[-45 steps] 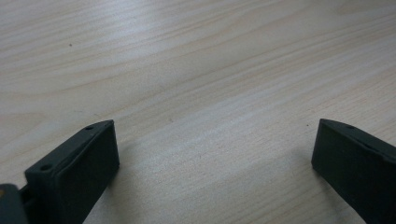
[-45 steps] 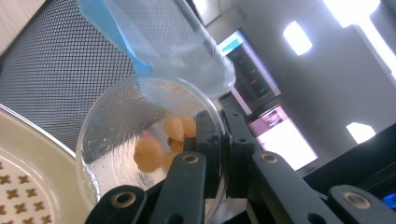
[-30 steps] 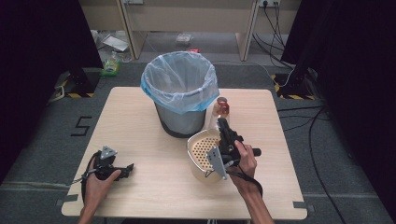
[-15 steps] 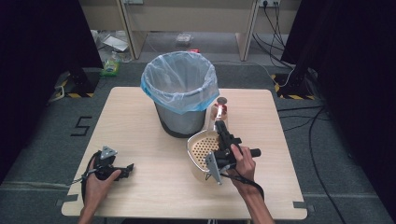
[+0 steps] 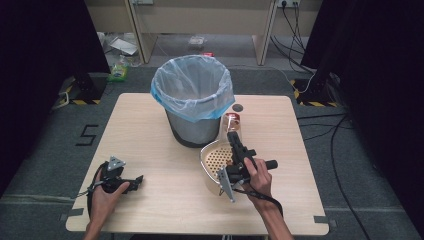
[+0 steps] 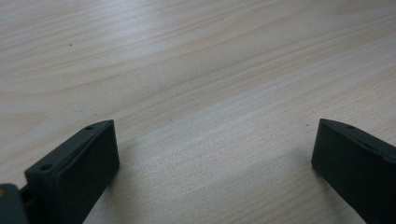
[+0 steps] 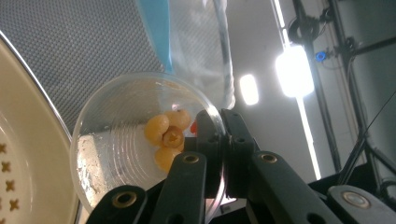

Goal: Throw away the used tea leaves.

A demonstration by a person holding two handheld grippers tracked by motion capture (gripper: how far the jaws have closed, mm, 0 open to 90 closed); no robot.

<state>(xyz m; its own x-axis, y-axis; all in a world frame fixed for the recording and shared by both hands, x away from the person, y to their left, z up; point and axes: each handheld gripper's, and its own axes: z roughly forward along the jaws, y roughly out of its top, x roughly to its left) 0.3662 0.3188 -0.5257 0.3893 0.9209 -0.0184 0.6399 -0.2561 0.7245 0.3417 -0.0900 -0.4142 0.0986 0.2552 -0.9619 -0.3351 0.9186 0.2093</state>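
My right gripper point(image 5: 233, 136) is shut on the rim of a clear plastic cup point(image 5: 231, 122), which is lifted and tilted beside the bin. In the right gripper view the jaws point(image 7: 223, 135) pinch the cup's wall point(image 7: 107, 154), and several small yellow-orange fruits point(image 7: 166, 133) lie inside near the rim. A cream perforated colander point(image 5: 211, 159) sits on the table just under the cup, and its edge point(image 7: 23, 154) shows at the left. My left gripper point(image 5: 136, 180) rests on the table at the near left, open point(image 6: 215, 149) with bare wood between its jaws.
A grey bin lined with a blue-edged clear bag point(image 5: 192, 97) stands at the table's middle back, close behind the cup. A small dark disc point(image 5: 238, 107) lies to its right. The wooden table point(image 5: 150, 135) has open room at the left and right.
The right gripper with the cup has edged slightly left, toward the colander. The left gripper has not moved.
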